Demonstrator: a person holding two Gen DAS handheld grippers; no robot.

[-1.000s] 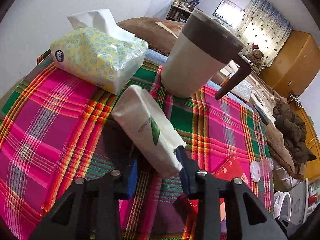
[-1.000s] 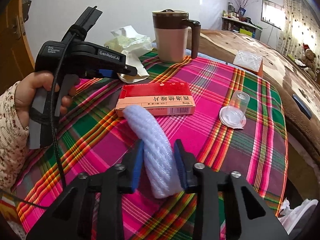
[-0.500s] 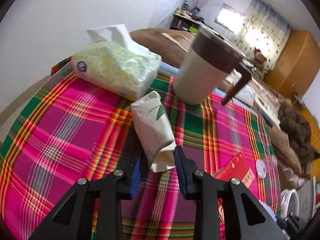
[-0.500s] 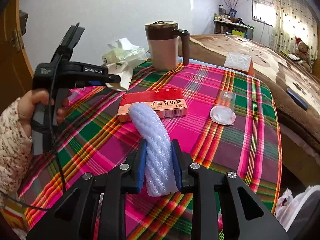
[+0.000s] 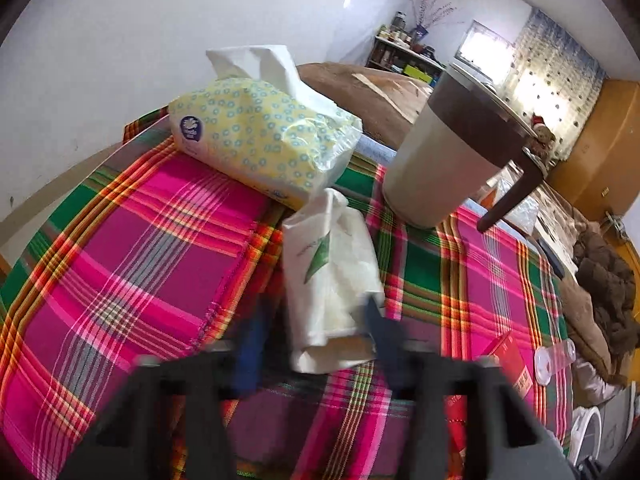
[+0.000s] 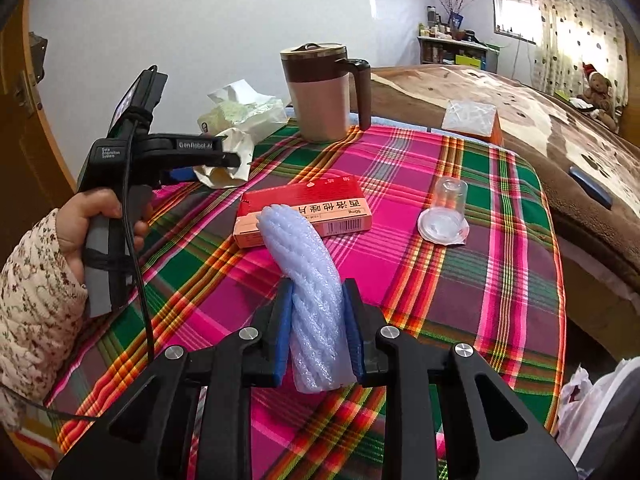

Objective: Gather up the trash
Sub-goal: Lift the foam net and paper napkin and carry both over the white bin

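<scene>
The left gripper (image 5: 316, 332) is closing its jaws on the near end of a white paper packet (image 5: 330, 276) with a green leaf mark; the right blue pad touches it, while the left pad is blurred and seems to stand a little off the paper. The packet sticks out from the fingers toward the beige mug (image 5: 448, 152), with the yellow tissue pack (image 5: 260, 140) just to the left of that mug. The right gripper (image 6: 318, 332) is clenched on a white foam sleeve (image 6: 306, 276), both pads pressing its sides, its far end over the red box (image 6: 304, 208), which lies nearer the camera than the mug. A clear plastic cup (image 6: 446, 216) lies on the plaid cloth (image 6: 400, 256), right of the box. My worry: the packet is soft and held only at its end, so it may slip or sag out if lifted before the grip firms.
</scene>
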